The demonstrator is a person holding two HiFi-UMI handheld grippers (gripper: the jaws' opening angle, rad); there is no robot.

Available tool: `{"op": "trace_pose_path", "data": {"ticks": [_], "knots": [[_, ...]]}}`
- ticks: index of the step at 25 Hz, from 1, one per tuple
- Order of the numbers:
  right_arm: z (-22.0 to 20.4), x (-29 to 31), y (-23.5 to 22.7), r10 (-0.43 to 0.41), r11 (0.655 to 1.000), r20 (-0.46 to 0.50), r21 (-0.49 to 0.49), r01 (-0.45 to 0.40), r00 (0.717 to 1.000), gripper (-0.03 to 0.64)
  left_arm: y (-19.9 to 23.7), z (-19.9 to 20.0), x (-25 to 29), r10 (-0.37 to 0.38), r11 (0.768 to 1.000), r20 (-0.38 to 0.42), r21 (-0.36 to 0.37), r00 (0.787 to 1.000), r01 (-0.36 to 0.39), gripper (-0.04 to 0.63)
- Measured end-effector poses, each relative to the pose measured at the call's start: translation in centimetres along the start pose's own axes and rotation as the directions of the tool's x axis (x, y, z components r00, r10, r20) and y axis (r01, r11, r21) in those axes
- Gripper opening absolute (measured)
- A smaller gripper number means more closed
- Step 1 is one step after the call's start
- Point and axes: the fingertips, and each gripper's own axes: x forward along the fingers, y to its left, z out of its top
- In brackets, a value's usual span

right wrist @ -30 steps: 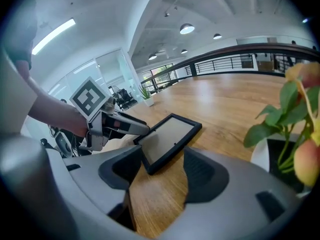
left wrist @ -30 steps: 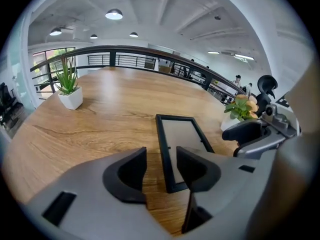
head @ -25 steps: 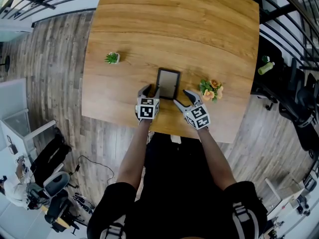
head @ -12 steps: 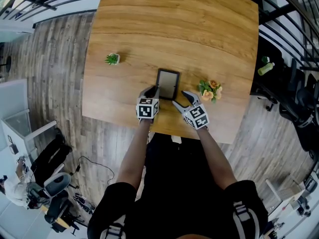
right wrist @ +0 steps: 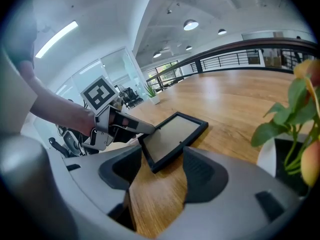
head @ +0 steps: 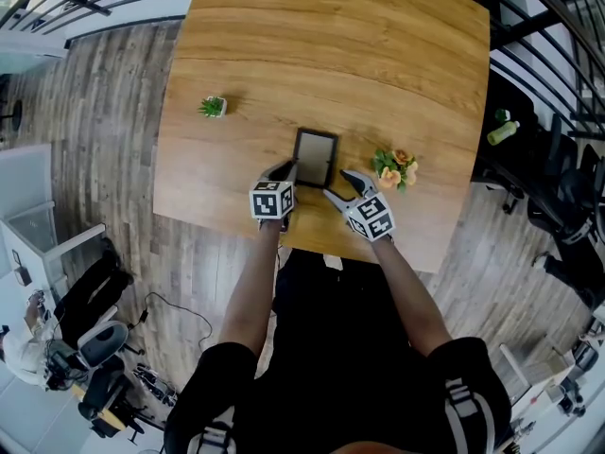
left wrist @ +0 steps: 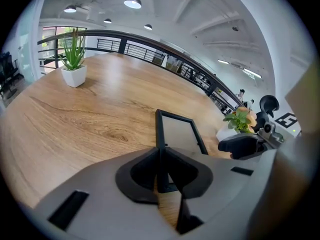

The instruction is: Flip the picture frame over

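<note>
Not flipped yet: the left gripper [head: 286,170] is closing its jaws on the picture frame [head: 316,157] edge, the right gripper [head: 337,186] sits open and empty, and the whole turn's left to do.

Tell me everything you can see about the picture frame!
The picture frame is rectangular, with a thin black rim around a plain brownish panel that shows no picture. It lies on the wooden table, near the person's edge. The left claw is closing on its near left edge, which sits between the jaws.
</note>
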Motion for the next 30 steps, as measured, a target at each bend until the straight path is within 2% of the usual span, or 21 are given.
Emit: {"op": "trace_pose_path", "data": {"ticks": [6, 13, 19, 23, 26, 30], "knots": [[0.4, -0.2, 0.7, 0.054, 0.998, 0.028, 0.016, -0.054, 0.998, 0.282, -0.2, 0.2, -1.1, -0.006, 0.999, 0.03, -0.042, 1.0, 0.007, 0.06], [1.3, -1.0, 0.8, 0.114, 0.977, 0.116, 0.165, -0.132, 0.987, 0.282, -1.9, 0.9, -3.0, -0.028, 0.998, 0.095, -0.047, 0.995, 0.033, 0.058], [1.6, -1.8, 1.2, 0.137, 0.966, 0.145, 0.201, -0.165, 0.98, 0.281, -3.2, 1.4, -5.2, -0.036, 0.998, 0.142, -0.037, 0.989, 0.042, 0.058], [2.2, -3.1, 2.1, 0.223, 0.917, 0.225, 0.281, -0.282, 0.948, 0.261, -4.9, 1.6, -6.5, -0.064, 0.998, 0.183, -0.009, 0.981, 0.066, 0.058], [2.4, -4.1, 2.3, 0.247, 0.883, 0.272, 0.332, -0.331, 0.93, 0.234, -5.9, 1.3, -7.3, -0.07, 0.997, 0.207, 0.003, 0.976, 0.071, 0.058], [2.9, -5.5, 2.2, 0.26, 0.84, 0.333, 0.385, -0.382, 0.907, 0.125, -6.7, 1.5, -8.4, -0.088, 0.996, 0.249, 0.005, 0.965, 0.089, 0.057]]}}
